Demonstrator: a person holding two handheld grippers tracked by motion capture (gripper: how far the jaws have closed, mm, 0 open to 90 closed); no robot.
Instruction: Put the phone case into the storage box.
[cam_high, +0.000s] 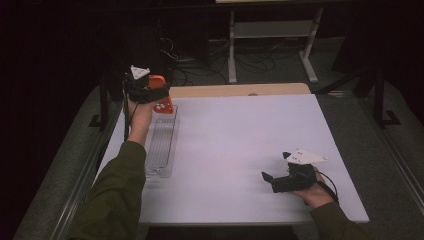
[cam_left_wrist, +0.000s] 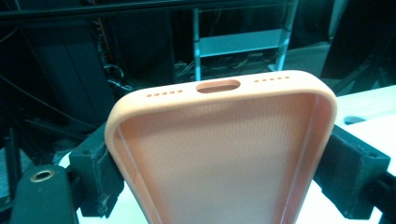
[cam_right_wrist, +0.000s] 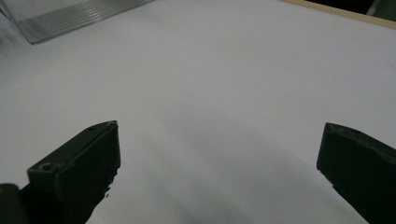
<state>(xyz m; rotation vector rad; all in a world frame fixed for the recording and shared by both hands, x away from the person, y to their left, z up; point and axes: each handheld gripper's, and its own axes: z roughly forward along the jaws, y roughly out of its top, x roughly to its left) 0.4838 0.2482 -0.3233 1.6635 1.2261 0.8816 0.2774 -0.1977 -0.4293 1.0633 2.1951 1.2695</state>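
Now | my left gripper (cam_left_wrist: 219, 154) pinched the orange phone case (cam_left_wrist: 219, 149) above the clear tray (cam_high: 161, 145) | my right gripper (cam_right_wrist: 219, 154) rested spread wide on the table (cam_high: 240, 145).

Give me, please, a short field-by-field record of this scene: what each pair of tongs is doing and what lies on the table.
left tongs: shut on the orange phone case, gripping its two long sides
case position: held above the far end of the clear tray
right tongs: open, nothing between them, low over the table
tray: long, ribbed, at the table's left edge
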